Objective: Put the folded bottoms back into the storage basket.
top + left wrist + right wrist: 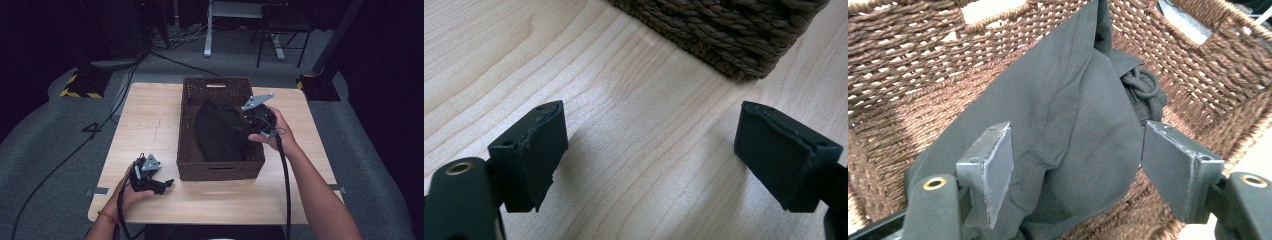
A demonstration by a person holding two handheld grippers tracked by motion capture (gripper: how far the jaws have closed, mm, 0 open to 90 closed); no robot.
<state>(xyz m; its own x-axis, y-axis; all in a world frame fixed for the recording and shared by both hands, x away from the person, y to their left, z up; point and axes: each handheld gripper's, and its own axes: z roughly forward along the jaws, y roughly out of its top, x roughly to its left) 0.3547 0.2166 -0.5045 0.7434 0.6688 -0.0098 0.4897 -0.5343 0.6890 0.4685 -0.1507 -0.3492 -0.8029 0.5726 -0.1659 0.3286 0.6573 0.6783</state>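
Right gripper (250, 122) hovers over the black garment (220, 131) (fingers apart).

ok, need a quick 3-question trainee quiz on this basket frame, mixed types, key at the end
1. True or false: the dark garment lies inside the wicker basket.
2. Which gripper is over the basket? A) left gripper B) right gripper
3. What lies between the left gripper's jaws?

Key:
1. True.
2. B; its jaws stand apart above the cloth, not pinching it.
3. Nothing; bare wooden table below.
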